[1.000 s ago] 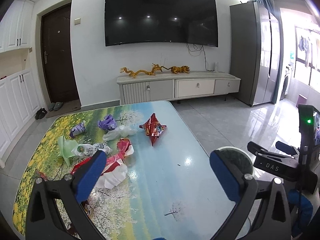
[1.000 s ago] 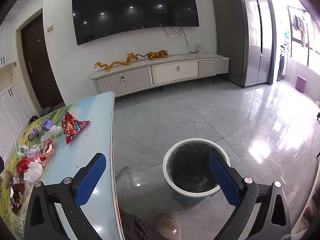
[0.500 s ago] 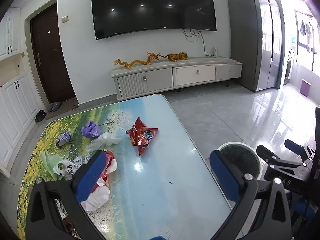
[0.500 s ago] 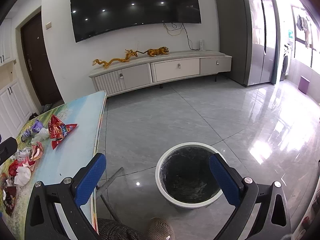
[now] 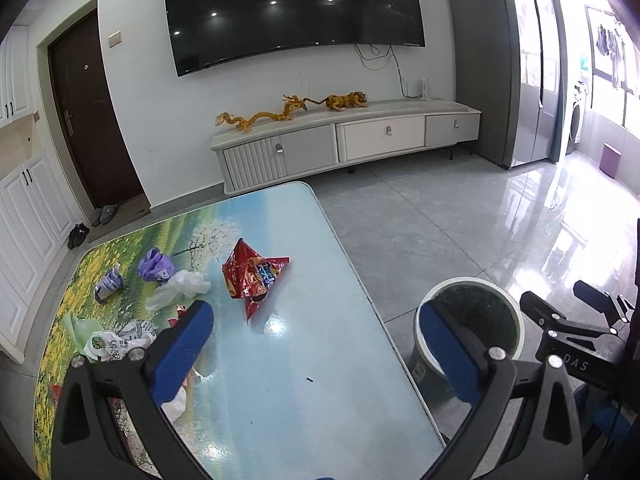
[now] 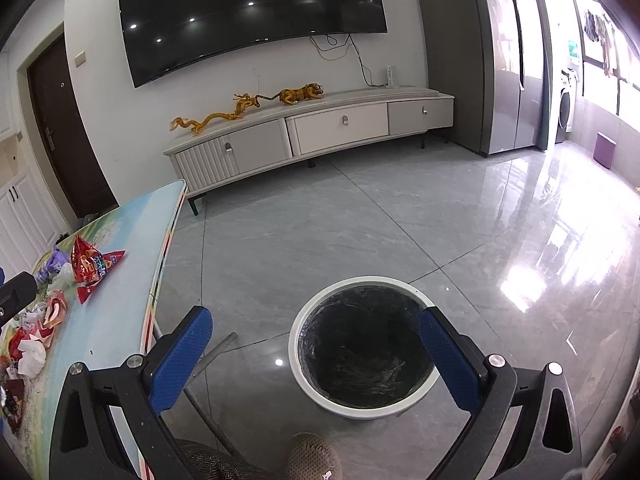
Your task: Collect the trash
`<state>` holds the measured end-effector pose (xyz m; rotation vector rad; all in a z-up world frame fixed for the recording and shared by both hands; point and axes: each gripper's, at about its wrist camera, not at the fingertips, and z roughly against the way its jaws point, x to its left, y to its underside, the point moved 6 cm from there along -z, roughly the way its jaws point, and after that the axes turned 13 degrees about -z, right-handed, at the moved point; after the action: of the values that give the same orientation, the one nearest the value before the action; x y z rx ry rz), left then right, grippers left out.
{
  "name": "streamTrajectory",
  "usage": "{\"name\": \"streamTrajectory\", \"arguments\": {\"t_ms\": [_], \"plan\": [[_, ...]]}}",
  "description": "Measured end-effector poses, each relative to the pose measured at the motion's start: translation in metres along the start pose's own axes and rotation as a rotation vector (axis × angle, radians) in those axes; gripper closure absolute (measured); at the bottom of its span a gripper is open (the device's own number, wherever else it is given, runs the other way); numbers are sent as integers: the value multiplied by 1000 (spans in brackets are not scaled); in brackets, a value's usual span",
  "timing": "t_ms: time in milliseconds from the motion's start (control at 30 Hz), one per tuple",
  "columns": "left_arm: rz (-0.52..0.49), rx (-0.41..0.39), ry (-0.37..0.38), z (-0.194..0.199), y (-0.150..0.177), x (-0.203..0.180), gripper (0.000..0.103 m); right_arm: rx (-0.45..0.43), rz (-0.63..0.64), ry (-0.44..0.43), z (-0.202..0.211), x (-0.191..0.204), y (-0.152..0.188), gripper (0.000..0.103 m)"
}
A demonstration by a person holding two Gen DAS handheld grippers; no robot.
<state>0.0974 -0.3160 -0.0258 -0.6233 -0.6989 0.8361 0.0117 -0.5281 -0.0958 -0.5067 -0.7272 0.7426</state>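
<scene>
My left gripper (image 5: 316,316) hangs open and empty above the near part of the table (image 5: 320,380). A red snack bag (image 5: 254,274) lies ahead of it at mid-table, with a clear plastic bag (image 5: 180,288), a purple wrapper (image 5: 156,266) and several more crumpled wrappers to the left. My right gripper (image 6: 316,320) is open and empty over the floor, just above the white-rimmed trash bin (image 6: 364,356) with its black liner. The bin (image 5: 472,324) stands on the floor right of the table. The red snack bag (image 6: 90,266) also shows at the left.
A TV cabinet (image 5: 344,148) with golden dragon figures stands against the far wall under a large TV (image 5: 292,12). A grey fridge (image 5: 520,60) is at the right. Glossy tiled floor spreads around the bin. A person's slipper (image 6: 314,458) shows at the bottom edge.
The left gripper has pulled back and swung right, so the bin now shows more in its view. The right gripper shifted right, centring more over the bin. Both stayed open.
</scene>
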Motion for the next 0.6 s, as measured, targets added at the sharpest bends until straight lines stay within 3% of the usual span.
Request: {"name": "streamTrajectory", "arguments": {"t_ms": [400,600], "plan": [[20,-29,-31,15,6,12,0,15,30,12,-4,9,-3,0],[-3,-20,6,20,13,16,0,-2,44,19,6,15,-3,0]]}}
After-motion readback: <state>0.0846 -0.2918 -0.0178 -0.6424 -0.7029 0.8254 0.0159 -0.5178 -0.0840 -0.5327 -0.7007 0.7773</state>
